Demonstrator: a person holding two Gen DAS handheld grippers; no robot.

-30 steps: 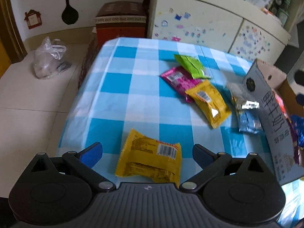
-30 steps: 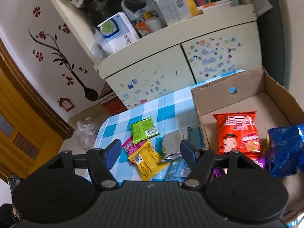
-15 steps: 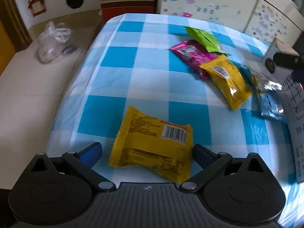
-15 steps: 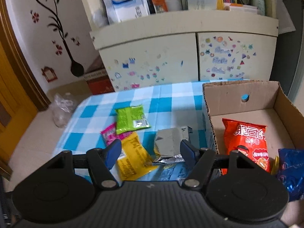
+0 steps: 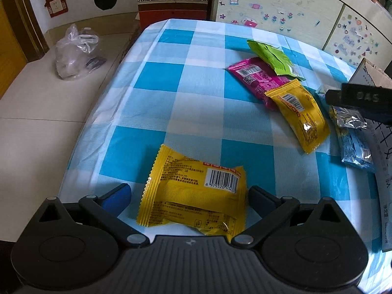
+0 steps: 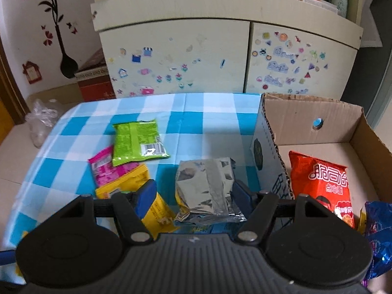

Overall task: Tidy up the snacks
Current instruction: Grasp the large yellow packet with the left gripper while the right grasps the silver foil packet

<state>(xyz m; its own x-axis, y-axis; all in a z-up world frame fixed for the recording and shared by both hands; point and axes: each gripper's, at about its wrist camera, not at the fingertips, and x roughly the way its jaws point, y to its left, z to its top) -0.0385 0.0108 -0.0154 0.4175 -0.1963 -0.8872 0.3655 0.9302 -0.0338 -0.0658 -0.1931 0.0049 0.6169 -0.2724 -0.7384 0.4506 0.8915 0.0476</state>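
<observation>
My left gripper (image 5: pixel 189 192) is open, its fingers on either side of a yellow snack pack (image 5: pixel 196 191) lying on the blue checked tablecloth (image 5: pixel 171 103). My right gripper (image 6: pixel 193 191) is open around a silver foil pack (image 6: pixel 208 186) beside the cardboard box (image 6: pixel 313 120). A green pack (image 6: pixel 137 142), a pink pack (image 6: pixel 105 169) and a long yellow pack (image 5: pixel 299 115) lie in a row. A light blue pack (image 5: pixel 355 152) lies by the box. A red chip bag (image 6: pixel 321 181) and a blue bag (image 6: pixel 379 232) are in the box.
The right gripper's body (image 5: pixel 360 98) shows at the right edge of the left wrist view. A stickered cabinet (image 6: pixel 220 56) stands behind the table. A plastic bag (image 5: pixel 76 51) and a red-brown box (image 5: pixel 171 2) sit on the floor to the left.
Both grippers moved lower and forward. The left now straddles the near yellow pack; the right now straddles the silver pack. Both stayed open.
</observation>
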